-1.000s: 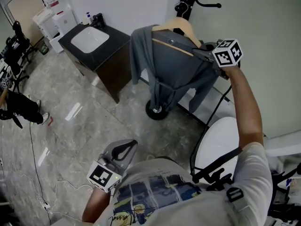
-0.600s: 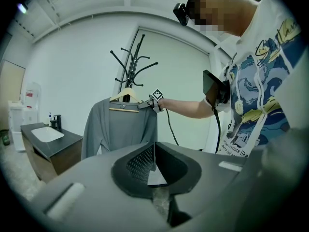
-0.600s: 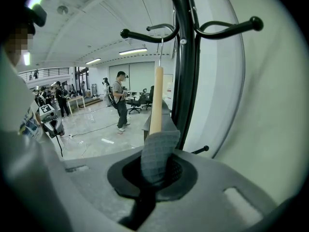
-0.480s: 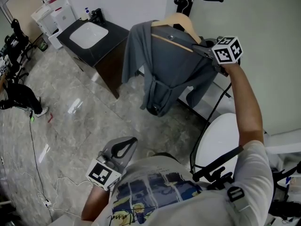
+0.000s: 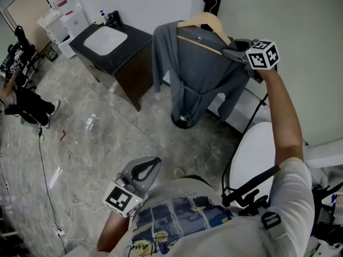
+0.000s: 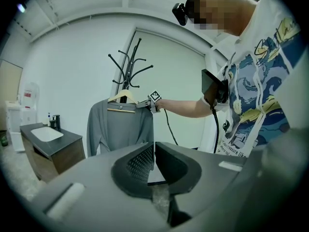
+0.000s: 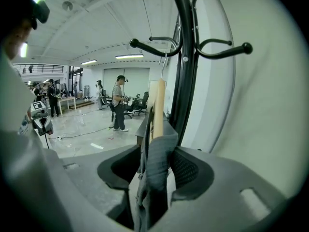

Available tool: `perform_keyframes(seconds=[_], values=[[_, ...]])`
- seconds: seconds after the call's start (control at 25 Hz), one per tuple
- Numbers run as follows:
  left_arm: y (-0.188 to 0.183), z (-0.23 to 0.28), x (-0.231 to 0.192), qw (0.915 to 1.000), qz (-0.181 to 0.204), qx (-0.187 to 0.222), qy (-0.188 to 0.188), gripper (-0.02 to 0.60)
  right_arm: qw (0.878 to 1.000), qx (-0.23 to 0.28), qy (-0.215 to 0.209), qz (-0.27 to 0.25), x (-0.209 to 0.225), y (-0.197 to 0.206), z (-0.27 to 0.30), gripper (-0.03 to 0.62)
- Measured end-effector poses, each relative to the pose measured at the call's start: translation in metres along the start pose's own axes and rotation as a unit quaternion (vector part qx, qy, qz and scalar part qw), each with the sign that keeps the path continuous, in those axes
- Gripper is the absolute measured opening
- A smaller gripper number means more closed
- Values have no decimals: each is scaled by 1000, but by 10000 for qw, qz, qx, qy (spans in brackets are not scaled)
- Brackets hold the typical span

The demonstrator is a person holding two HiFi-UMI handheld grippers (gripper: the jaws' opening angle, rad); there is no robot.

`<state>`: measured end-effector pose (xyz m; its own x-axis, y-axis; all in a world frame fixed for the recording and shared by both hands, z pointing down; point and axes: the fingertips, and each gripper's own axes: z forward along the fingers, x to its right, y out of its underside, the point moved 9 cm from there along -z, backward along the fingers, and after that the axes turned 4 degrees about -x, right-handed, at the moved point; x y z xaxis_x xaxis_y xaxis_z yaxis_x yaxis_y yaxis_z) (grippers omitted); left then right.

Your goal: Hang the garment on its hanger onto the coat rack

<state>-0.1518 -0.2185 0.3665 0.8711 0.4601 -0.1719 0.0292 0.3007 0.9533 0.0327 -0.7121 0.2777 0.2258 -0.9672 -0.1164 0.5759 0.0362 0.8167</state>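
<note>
With right gripper [image 5: 229, 51] fingers [image 7: 189, 170] opening round garment [image 5: 201, 71] and hanger [image 5: 203, 21], withdraw straight, never tugging it off coat rack [image 7: 186, 57]; left gripper [image 6: 153, 154] clenched, empty.

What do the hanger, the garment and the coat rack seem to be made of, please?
Hanger: likely wood, pale tan with a smooth, matte look.
Garment: soft grey cloth, knit or woven, hard to tell; matte, and it drapes in limp folds.
Coat rack: probably black-painted metal, judging by its slim curved arms with ball tips and a slight sheen.
</note>
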Motion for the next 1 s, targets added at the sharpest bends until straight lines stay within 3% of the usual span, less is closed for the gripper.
perform_keyframes(seconds=[0.32,0.64,0.8,1.0], values=[[13,-48,9,9997,99,34,208,15,9919,277,1219,217,-41,13,-52,229],[25,-104,25,9985,303,94,442,15,9635,272,2642,333,-125,27,-112,232],[30,-126,33,9977,349,50,574,15,9555,158,2937,240,-186,38,-125,210],[46,-154,47,9961,415,64,781,15,9571,102,2890,172,-276,61,-126,116]])
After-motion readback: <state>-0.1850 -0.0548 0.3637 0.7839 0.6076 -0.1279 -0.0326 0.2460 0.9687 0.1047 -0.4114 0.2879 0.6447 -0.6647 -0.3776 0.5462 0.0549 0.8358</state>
